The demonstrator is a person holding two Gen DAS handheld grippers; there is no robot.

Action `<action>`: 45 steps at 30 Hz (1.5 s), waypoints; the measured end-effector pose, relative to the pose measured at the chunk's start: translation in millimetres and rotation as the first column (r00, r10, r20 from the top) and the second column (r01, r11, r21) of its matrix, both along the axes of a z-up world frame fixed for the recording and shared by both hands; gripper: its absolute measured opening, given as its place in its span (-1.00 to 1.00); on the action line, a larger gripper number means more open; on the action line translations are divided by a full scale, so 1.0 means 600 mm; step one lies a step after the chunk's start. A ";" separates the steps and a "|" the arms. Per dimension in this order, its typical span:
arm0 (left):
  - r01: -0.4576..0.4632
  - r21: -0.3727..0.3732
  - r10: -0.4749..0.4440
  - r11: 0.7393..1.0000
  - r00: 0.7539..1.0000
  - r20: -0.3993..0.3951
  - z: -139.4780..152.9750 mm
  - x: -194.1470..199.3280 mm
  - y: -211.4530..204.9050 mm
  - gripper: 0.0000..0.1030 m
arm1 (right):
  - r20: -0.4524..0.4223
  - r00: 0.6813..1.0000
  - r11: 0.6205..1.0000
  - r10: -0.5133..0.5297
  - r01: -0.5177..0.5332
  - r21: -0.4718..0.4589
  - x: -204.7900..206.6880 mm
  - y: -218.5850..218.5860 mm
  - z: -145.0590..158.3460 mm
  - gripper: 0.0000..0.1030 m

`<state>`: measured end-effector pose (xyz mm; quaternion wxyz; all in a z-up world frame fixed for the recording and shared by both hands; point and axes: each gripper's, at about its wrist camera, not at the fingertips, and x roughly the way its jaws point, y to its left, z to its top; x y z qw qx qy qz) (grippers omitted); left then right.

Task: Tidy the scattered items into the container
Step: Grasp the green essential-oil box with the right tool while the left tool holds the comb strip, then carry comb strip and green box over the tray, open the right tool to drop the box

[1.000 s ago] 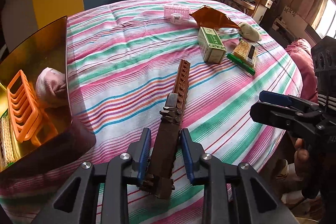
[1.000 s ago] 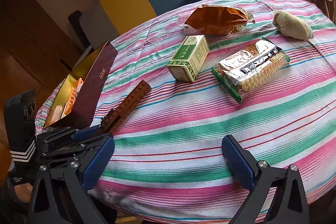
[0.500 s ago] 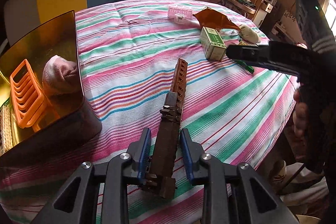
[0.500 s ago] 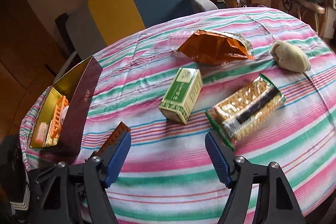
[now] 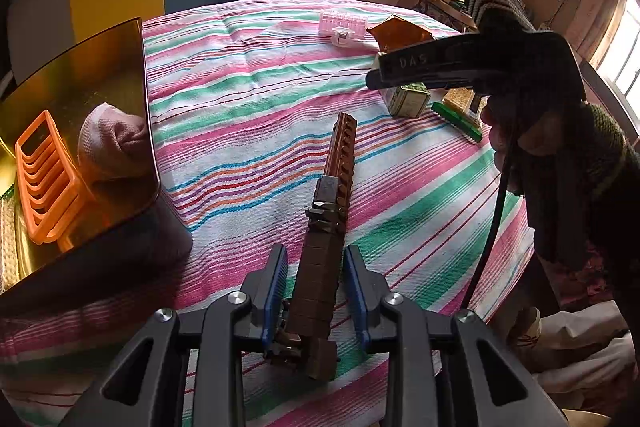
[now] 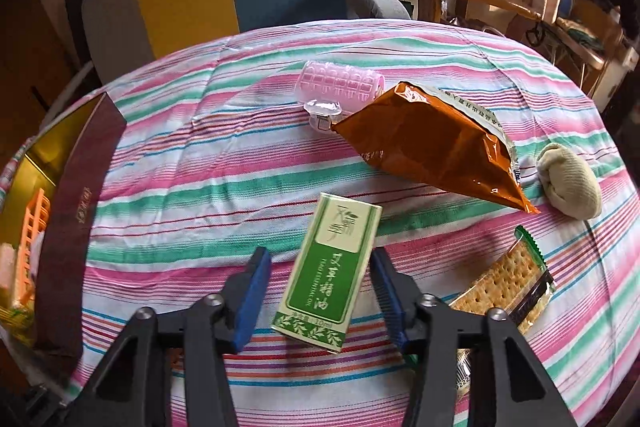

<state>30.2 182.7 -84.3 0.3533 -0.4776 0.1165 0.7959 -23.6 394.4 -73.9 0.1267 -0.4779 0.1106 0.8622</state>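
Right gripper (image 6: pixel 318 301) is straddling the green box (image 6: pixel 330 271) lying on the striped surface (image 6: pixel 200 187); its jaws are closing, with gaps showing on both sides, so no pad is pressing yet. Good practice: centring the box between the pads before lifting, since its far end is angling right. Left gripper (image 5: pixel 316 297) is bracketing the brown block bar (image 5: pixel 324 247), pads narrowly apart from it, not visibly clamping. The container (image 5: pixel 100 107) is lying left of the left gripper. Only the left view is showing the container's orange rack (image 5: pixel 44 175) clearly, and the person's hand (image 5: pixel 516 131); only the right view is showing the cream sock (image 6: pixel 570 185).
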 end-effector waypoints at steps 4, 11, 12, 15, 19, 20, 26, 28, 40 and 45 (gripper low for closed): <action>0.006 0.003 -0.006 1.000 1.000 -0.005 -0.001 0.002 0.001 -0.42 | -0.005 0.999 0.999 0.043 -0.043 0.011 0.026 -0.011 -0.003 -0.39; 0.036 0.011 -0.036 0.999 0.999 -0.004 0.002 0.006 0.009 -0.09 | -0.018 0.991 0.991 0.133 -0.133 -0.009 0.110 -0.042 -0.001 -0.40; 0.034 0.015 -0.034 0.999 0.999 0.007 0.003 0.003 0.008 -0.09 | -0.017 0.990 0.990 0.139 -0.139 -0.003 0.122 -0.045 -0.001 -0.40; 0.028 0.035 -0.030 0.999 0.998 0.050 0.007 -0.010 0.006 -0.10 | -0.013 0.989 0.989 0.149 -0.149 0.016 0.152 -0.053 0.001 -0.39; 0.033 0.006 -0.034 0.999 0.999 0.042 0.010 -0.014 0.011 -0.25 | -0.024 0.991 0.991 0.131 -0.131 -0.006 0.165 -0.047 -0.003 -0.37; 0.038 -0.004 -0.038 0.999 0.999 0.036 0.010 -0.014 0.013 -0.25 | -0.027 0.992 0.992 0.126 -0.127 -0.015 0.166 -0.046 -0.004 -0.36; 0.066 -0.072 -0.069 0.995 0.997 -0.028 0.007 -0.003 0.025 -0.49 | -0.038 0.991 0.992 0.129 -0.129 -0.013 0.168 -0.047 -0.008 -0.35; 0.068 -0.069 -0.070 0.995 0.997 -0.031 0.008 -0.001 0.024 -0.57 | -0.049 0.991 0.992 0.124 -0.125 -0.017 0.170 -0.046 -0.009 -0.35; 0.038 0.035 -0.036 0.999 0.998 -0.047 0.044 0.008 -0.003 -0.64 | -0.095 0.992 0.994 0.084 -0.090 -0.061 0.187 -0.052 -0.002 -0.40; 0.011 0.086 -0.004 0.996 0.997 -0.078 0.074 0.003 -0.020 -0.64 | -0.118 0.989 0.990 0.095 -0.106 -0.089 0.183 -0.066 0.012 -0.40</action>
